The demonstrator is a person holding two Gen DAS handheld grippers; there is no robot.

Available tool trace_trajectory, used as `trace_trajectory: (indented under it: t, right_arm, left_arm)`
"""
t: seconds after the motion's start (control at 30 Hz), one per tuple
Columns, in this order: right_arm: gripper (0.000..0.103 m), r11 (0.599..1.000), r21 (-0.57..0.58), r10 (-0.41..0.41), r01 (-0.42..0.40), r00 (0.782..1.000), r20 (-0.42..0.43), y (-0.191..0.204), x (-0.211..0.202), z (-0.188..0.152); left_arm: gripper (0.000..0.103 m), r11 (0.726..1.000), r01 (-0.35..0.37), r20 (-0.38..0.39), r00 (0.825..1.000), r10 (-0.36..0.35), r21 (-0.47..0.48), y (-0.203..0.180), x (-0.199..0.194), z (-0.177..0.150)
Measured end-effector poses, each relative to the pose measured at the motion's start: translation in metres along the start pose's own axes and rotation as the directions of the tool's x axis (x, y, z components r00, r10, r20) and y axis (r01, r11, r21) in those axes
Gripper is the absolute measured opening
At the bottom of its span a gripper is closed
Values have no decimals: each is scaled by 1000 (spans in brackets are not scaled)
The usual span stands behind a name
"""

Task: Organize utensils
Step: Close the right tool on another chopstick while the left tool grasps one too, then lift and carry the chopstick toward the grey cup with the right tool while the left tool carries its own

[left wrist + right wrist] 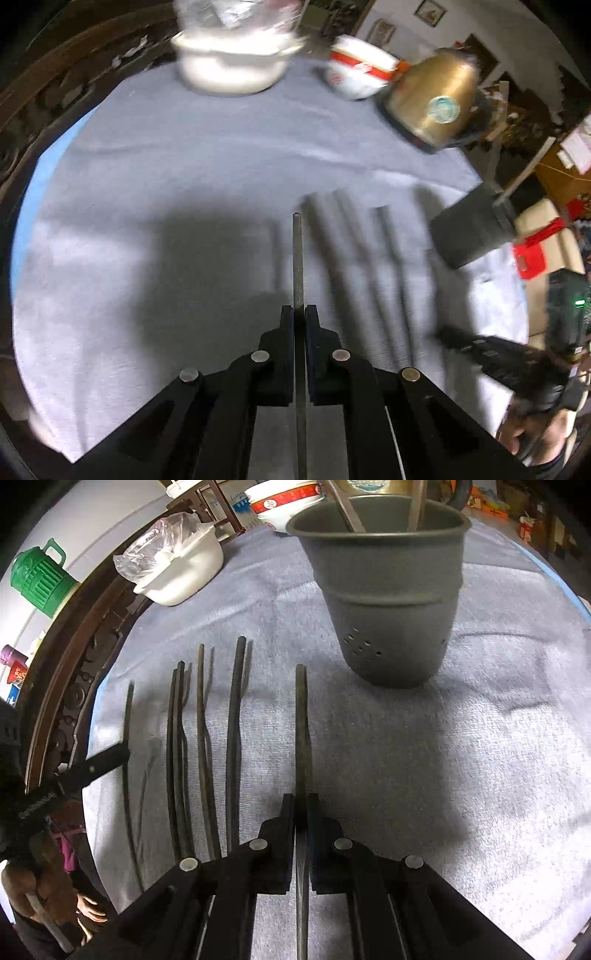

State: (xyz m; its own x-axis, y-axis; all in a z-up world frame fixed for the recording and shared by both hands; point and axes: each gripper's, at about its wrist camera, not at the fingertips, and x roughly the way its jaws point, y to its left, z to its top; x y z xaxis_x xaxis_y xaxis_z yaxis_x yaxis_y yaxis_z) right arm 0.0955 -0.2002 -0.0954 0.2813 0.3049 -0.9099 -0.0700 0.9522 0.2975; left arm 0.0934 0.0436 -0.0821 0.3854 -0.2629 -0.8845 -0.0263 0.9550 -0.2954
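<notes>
A pale grey towel (pixel 443 738) covers the round table, with a white dish (pixel 184 576) and a gold kettle (pixel 432 99) at its far side. Each gripper is clamped on one chopstick: the left gripper (pixel 299 314) holds its chopstick (pixel 297 258) pointing straight ahead, well away from the holder. The right gripper (pixel 301 801) holds another chopstick (pixel 301 731), its long axis aimed just left of the grey utensil holder (pixel 384 598), which stands near ahead. The right hand looks nearer the drop. More chopsticks (pixel 207 738) lie in parallel on the towel.
</notes>
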Motion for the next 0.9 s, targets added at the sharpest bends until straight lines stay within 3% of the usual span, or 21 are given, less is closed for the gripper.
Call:
trace_trajectory:
  t: [0.23, 0.37, 0.57, 0.63, 0.67, 0.73, 0.9]
  right_arm:
    - [10, 999, -27, -49, 47, 997, -64, 9, 5, 8]
    - [10, 994, -52, -98, 93, 990, -99, 21, 8, 21]
    - [11, 987, -46, -157, 153, 981, -114, 27, 23, 45]
    - [11, 984, -56, -173, 168, 980, -101, 31, 26, 51]
    - [9, 984, -56, -174, 169, 980, -100, 31, 27, 53]
    - [7, 983, -76, -174, 167, 980, -97, 34, 28, 54]
    - [6, 993, -35, -112, 110, 992, -51, 24, 14, 42]
  left_arm:
    - [8, 999, -46, -101, 994, 44, -16, 14, 23, 8]
    - [28, 1000, -23, -134, 991, 21, -18, 9, 25, 14]
    - [34, 999, -44, -157, 987, 44, 0, -2, 30, 22]
    - [34, 999, -54, -163, 985, 53, 0, -4, 36, 30]
    - [29, 998, -60, -159, 986, 60, 6, -5, 37, 31]
    - [5, 994, -101, -153, 982, 106, 42, -7, 41, 32]
    - [5, 1000, 15, -117, 993, -16, -10, 9, 31, 29]
